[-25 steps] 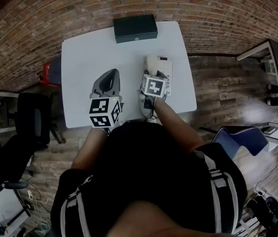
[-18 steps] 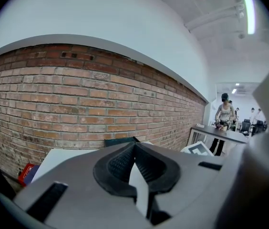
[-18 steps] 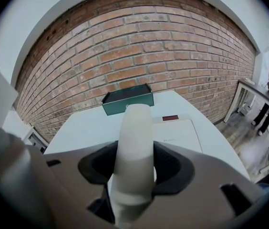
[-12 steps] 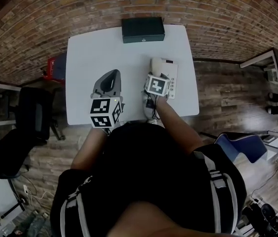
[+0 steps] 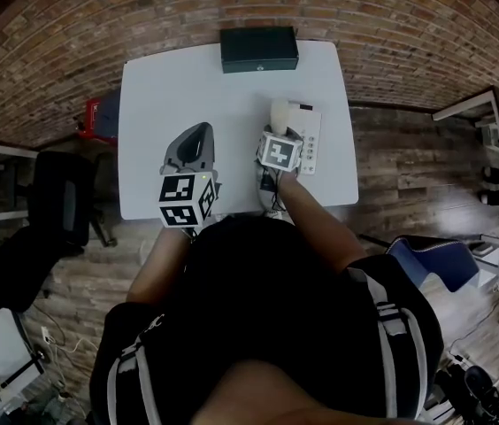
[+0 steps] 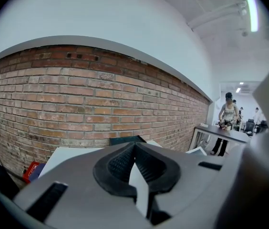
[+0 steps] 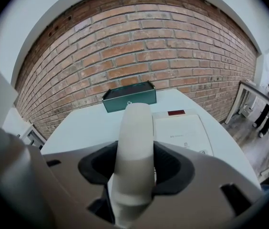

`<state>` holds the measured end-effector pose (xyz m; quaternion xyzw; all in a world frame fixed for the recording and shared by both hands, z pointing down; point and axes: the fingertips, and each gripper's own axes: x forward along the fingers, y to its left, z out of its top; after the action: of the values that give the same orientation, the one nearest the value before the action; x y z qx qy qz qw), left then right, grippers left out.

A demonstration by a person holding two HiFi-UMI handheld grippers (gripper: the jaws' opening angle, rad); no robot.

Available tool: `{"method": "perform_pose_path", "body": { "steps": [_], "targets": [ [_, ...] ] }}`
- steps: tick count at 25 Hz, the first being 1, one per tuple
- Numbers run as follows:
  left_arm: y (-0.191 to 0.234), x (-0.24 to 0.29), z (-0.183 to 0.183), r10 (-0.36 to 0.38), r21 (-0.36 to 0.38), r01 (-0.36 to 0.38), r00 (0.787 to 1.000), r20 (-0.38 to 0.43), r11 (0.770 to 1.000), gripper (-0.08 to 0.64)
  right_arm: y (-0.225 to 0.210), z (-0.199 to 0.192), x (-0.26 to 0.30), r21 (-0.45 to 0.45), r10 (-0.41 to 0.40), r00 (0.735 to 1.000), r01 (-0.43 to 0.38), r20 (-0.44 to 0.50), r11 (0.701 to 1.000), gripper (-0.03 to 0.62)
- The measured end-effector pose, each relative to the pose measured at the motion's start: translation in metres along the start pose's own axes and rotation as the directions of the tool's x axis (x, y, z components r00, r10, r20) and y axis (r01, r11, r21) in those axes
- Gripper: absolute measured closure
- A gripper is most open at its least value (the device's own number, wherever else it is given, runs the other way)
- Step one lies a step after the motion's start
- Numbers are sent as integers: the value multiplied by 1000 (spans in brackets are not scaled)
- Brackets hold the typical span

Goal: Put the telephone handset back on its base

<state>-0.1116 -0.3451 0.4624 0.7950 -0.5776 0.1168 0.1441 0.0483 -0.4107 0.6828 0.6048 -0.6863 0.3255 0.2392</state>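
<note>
Now the right gripper is clamped on the handset, whose long axis points away, parallel to the telephone base just at its right.

Take the telephone base as your mark: it lies flat on the white table. Your right gripper is just left of the base, with the pale handset poking out ahead of its marker cube, alongside the base's left edge. Your left gripper hangs well to the left of the base, over the table. A dark box sits beyond the base and to its left.
</note>
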Motion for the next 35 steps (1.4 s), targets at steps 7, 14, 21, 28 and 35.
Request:
{"method": "perform_pose_path", "body": {
  "steps": [7, 14, 21, 28, 35],
  "targets": [
    [0, 1, 1, -7, 0, 7, 1000, 3, 1000, 558, 5, -20, 3, 21, -18, 999, 19, -44, 1000, 391],
    [-1, 3, 1, -14, 5, 14, 1000, 0, 1000, 558, 1, -22, 3, 20, -37, 998, 38, -43, 999, 391],
    [-1, 3, 0, -22, 10, 22, 1000, -2, 1000, 558, 0, -21, 5, -9, -47, 998, 47, -43, 999, 388],
    [1, 6, 1, -30, -1, 30, 1000, 7, 1000, 558, 9, -18, 2, -12, 7, 1000, -7, -21, 1000, 357],
    [-3, 15, 8, -64, -10, 65, 998, 28, 998, 558, 10, 19, -35, -33, 51, 985, -46, 167, 998, 354]
  ]
}}
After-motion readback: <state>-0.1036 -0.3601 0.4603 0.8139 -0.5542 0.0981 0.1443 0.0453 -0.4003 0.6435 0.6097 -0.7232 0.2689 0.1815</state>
